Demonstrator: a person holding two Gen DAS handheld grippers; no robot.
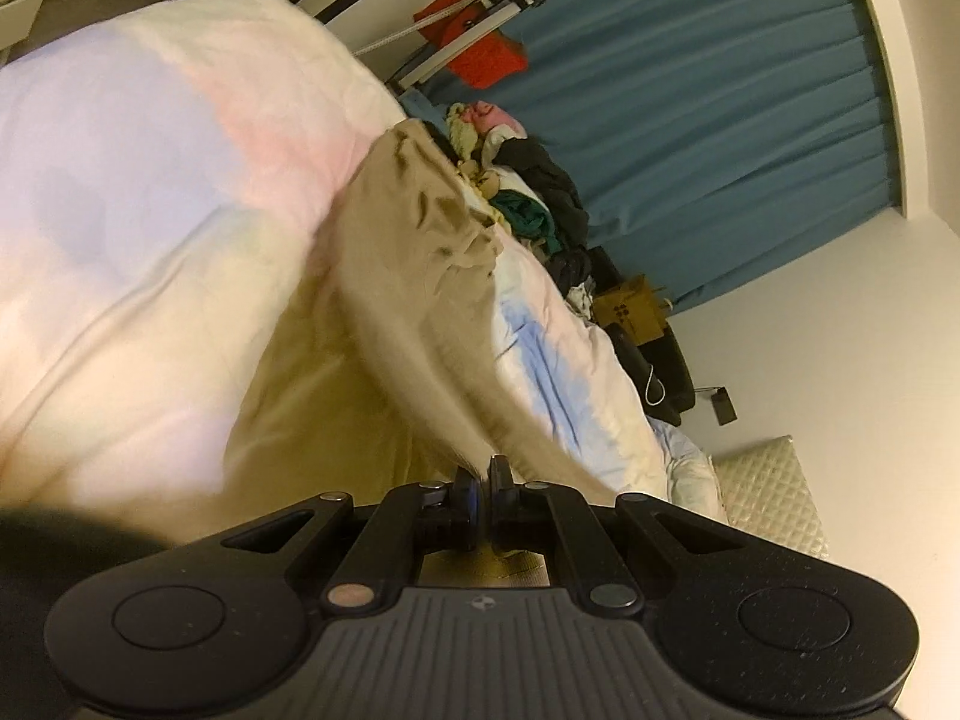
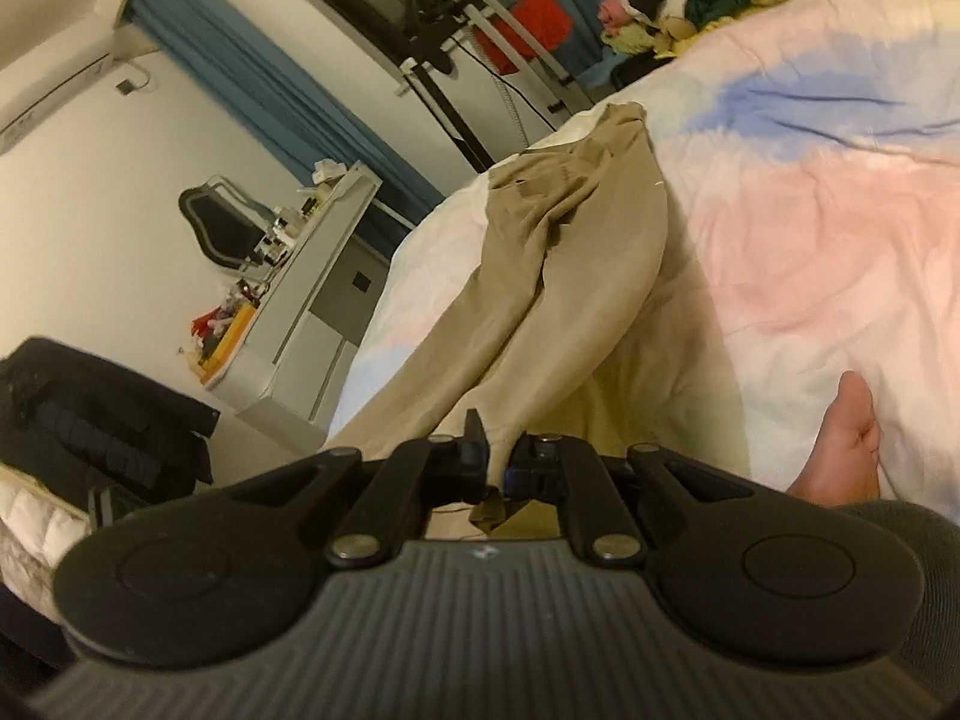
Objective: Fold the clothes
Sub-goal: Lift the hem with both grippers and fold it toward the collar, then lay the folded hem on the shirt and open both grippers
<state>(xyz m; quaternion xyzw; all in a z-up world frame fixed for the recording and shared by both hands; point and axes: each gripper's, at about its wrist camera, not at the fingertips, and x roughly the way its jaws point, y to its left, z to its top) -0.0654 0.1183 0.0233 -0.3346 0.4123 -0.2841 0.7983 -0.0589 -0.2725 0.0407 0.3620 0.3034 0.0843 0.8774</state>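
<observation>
While both claws are pinching fabric, the khaki trousers (image 2: pixel 570 264) are stretching away from them across the bed. Left gripper (image 1: pixel 482 483) is clamped tight on one trouser end, cloth running up from betw. the pads toward the bunched waist part. Right gripper (image 2: pixel 493 456) is likewise squeezed on the other end, a bit of hem poking out below the jaws. Judging by this, each claw is taking one leg end so the garment is hanging taut and straight, prob. for a lengthwise fold. Trousers are lying partly on the pastel duvet (image 2: pixel 810 192), w/ the far end still resting there. Unfolded clothes pile (image 1: pixel 528 192) is sitting near the bed's far edge by the blue curtain (image 1: pixel 720 138), well apart from the work area. A bare foot (image 2: pixel 846 444) is showing beside the right claw.
</observation>
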